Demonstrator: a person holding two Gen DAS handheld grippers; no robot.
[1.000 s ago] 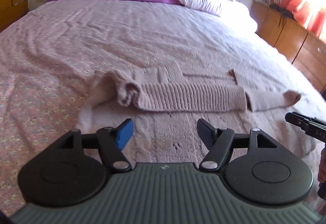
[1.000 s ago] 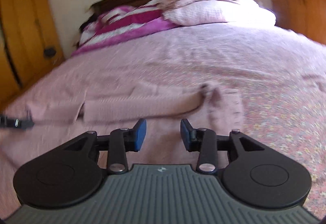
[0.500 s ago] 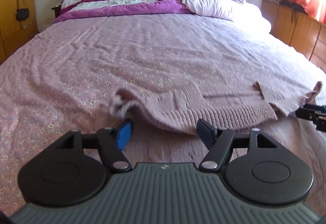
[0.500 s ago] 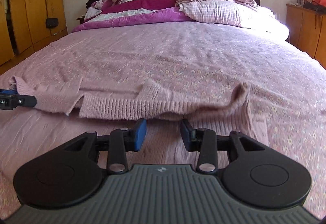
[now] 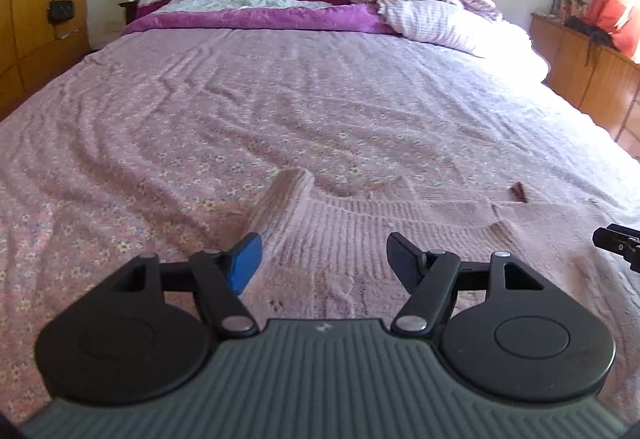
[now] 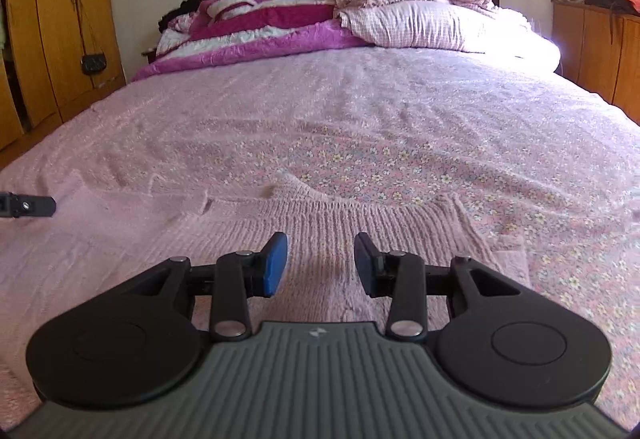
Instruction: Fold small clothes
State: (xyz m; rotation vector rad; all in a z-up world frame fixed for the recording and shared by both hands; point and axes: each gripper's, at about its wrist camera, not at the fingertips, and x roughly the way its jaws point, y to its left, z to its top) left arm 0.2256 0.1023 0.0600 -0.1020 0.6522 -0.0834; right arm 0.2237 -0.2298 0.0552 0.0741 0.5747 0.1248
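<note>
Left wrist: sweater (image 5: pixel 360 235) beneath parted fingers (image 5: pixel 247 263).

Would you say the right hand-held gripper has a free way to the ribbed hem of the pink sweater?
Probably yes: the right hand-held gripper is open and empty, the ribbed hem lies flat on the bed just ahead, and nothing stands between them.

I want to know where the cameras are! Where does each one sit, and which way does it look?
Left wrist: on the left gripper, looking up the bed over the pink sweater; its open jaws show.
Right wrist: on the right gripper, facing the same way; open jaws show.
Shared: sweater, bed, pillows, and each other's gripper tip.
</note>
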